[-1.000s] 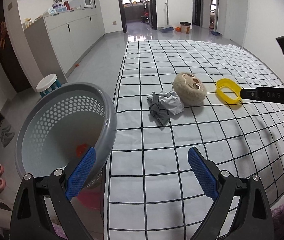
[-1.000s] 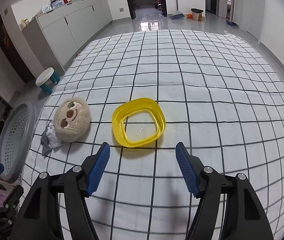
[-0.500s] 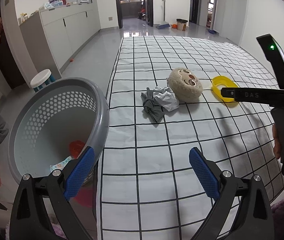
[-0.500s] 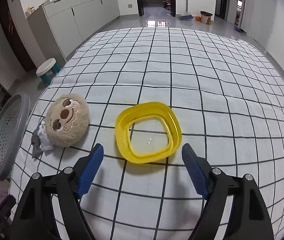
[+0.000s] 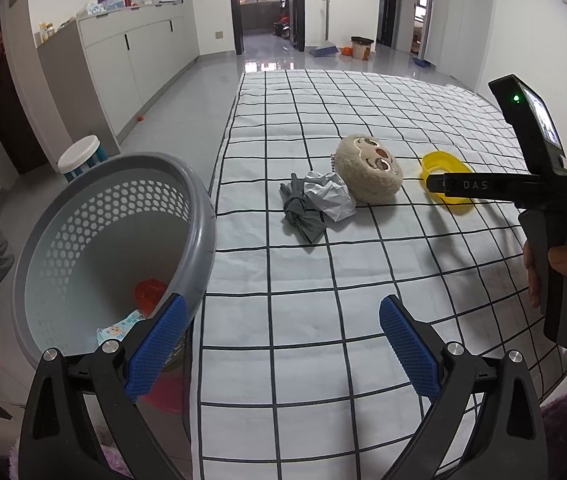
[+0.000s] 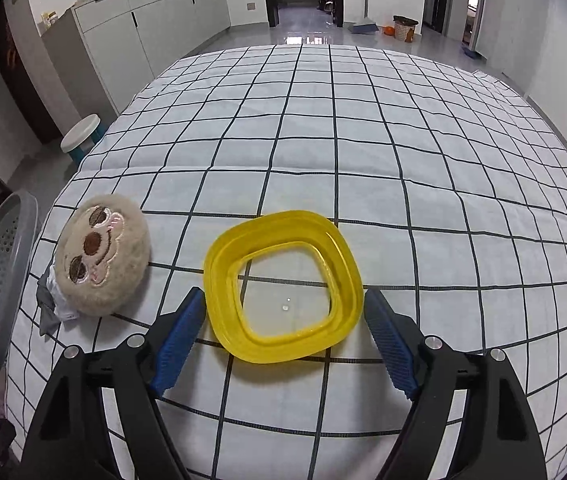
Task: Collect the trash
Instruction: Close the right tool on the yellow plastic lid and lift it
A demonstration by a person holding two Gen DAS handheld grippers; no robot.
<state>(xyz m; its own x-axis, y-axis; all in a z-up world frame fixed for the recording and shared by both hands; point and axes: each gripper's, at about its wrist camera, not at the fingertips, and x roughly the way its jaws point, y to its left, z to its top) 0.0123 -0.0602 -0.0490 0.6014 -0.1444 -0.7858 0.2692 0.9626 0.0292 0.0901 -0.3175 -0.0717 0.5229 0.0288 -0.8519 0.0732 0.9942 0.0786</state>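
Your right gripper [image 6: 283, 328]: fingers spread, straddling the yellow square plastic lid [image 6: 283, 286] on the white checked sheet [image 6: 403, 140], not clamped. Your left gripper [image 5: 279, 336]: released, beside the grey perforated plastic basket [image 5: 203, 216].

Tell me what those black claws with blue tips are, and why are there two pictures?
They are grabbers, one in each of a person's hands. Each carries a camera looking along its two fingers, so you get one picture per grabber.

The left grabber is open and holds nothing. Beside it is a grey basket with some trash inside.

The right grabber is open too, its blue tips on either side of a yellow lid, not squeezing it yet.

Everything lies on a checked sheet. There is also a fluffy toy, crumpled paper and a grey rag.
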